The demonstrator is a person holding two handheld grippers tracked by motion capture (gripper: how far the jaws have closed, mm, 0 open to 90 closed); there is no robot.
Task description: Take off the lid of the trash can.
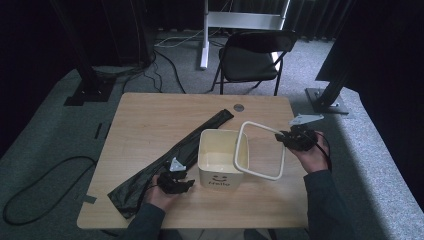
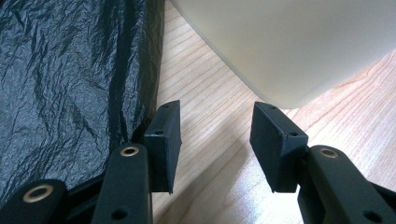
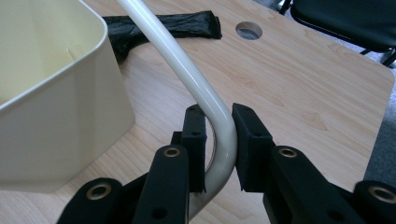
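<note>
High view: right tongs (image 1: 283,136) clamp the ring frame (image 1: 260,150), tilted over the bin (image 1: 219,159); left tongs (image 1: 189,181) gape wide beside the bin (bag (image 1: 170,157) alongside).

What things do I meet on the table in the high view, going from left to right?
Black plastic bag → left gripper → cream bin → cream frame → right gripper.

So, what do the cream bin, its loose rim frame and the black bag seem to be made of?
Bin: likely smooth matte plastic, with even colour and rounded corners. Rim frame: glossy plastic or coated metal; highlights run along it. Black bag: thin plastic film, finely crinkled with a dull sheen.
</note>
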